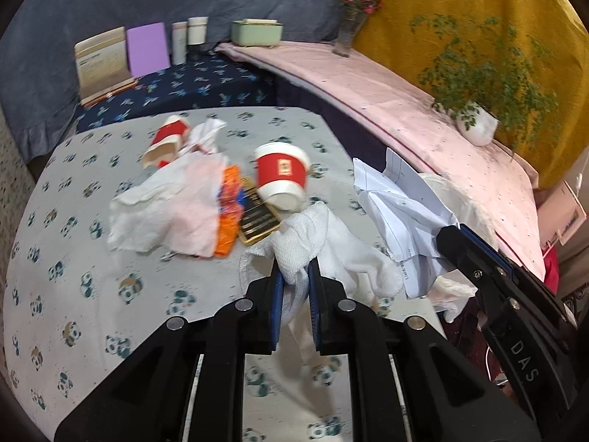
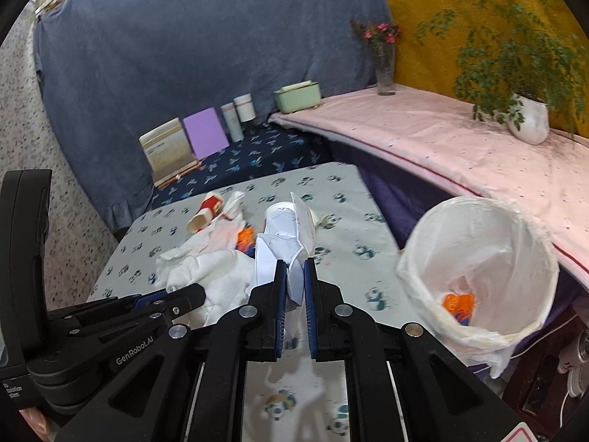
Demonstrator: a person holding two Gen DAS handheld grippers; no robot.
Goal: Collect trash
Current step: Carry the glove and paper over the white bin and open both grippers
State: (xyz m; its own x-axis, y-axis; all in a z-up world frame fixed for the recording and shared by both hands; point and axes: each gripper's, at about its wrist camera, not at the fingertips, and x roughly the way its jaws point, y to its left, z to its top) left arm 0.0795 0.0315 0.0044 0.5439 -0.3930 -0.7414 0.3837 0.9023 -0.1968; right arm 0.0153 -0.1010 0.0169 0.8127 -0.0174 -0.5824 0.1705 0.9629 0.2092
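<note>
Item 1: left gripper [image 1: 296, 276]. Your fingers are drawn narrow on a white cloth wad [image 1: 316, 243], pinched by a fold so that the rest hangs loose over the panda-print table [image 1: 73, 294]. The grip looks firm enough for carrying.

Item 2: right gripper [image 2: 294, 280]. Your fingers are nearly closed on a crumpled sheet of paper [image 2: 283, 254], held upright by its lower edge, which keeps the crumple clear of the table.

Item 3: lined bin [image 2: 478, 269]. It stands off the table's right edge, below the pink-covered ledge [image 2: 423, 140], mouth open toward you. An orange wrapper [image 2: 458, 304] already lies at the bottom. Its place beside the right gripper suggests the paper goes in first and the cloth after.

Item 4: remaining trash on the table. A red-banded paper cup [image 1: 281, 176] lies on its side against a dark gold-edged packet [image 1: 257, 219]. Beside them lie an orange snack wrapper [image 1: 228, 213], a pinkish tissue [image 1: 173, 213] and a second tipped cup [image 1: 165, 143]. All are bunched mid-table, well apart from the bin.

Item 5: not trash, in my judgement. The potted plant [image 2: 526, 118] and flower vase [image 2: 384, 73] stand on the ledge.
</note>
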